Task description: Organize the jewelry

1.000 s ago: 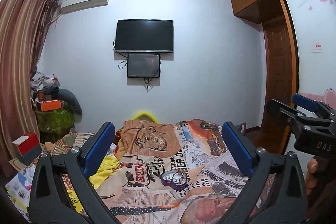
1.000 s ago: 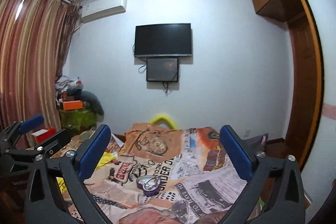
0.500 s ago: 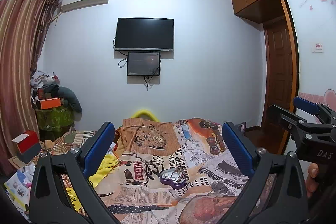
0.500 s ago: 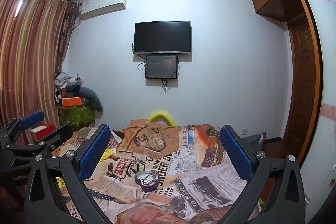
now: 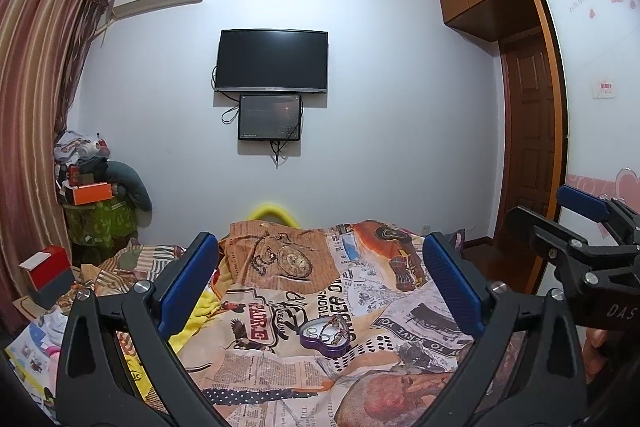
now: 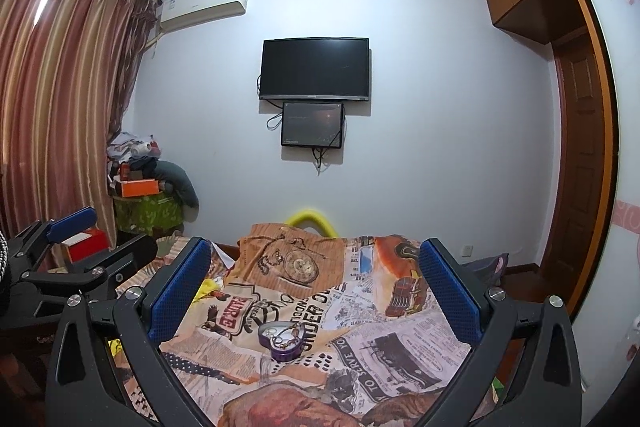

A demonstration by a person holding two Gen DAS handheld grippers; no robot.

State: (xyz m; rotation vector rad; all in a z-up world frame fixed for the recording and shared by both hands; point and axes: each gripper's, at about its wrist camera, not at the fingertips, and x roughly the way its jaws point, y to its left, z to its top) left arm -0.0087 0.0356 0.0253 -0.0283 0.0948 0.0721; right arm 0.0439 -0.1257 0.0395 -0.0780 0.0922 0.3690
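Observation:
A purple heart-shaped jewelry tin (image 5: pixel 325 335) lies open on a bed covered by a newspaper-print cloth (image 5: pixel 280 359). Rings and a chain lie inside it. It also shows in the right wrist view (image 6: pixel 283 340). My left gripper (image 5: pixel 320 283) is open and empty, held well above and short of the tin. My right gripper (image 6: pixel 316 285) is open and empty too, at about the same height. The right gripper shows at the right edge of the left wrist view (image 5: pixel 576 227). The left gripper shows at the left edge of the right wrist view (image 6: pixel 76 247).
A wall TV (image 5: pixel 272 61) with a smaller screen (image 5: pixel 269 117) under it faces me. Striped curtains (image 6: pixel 60 107) hang at the left. Piled boxes and clothes (image 5: pixel 96 195) stand in the left corner. A wooden wardrobe and door (image 5: pixel 528 155) are at the right.
Both views have risen slightly, so the bed and tin sit a little lower in frame. Both grippers stay open and empty.

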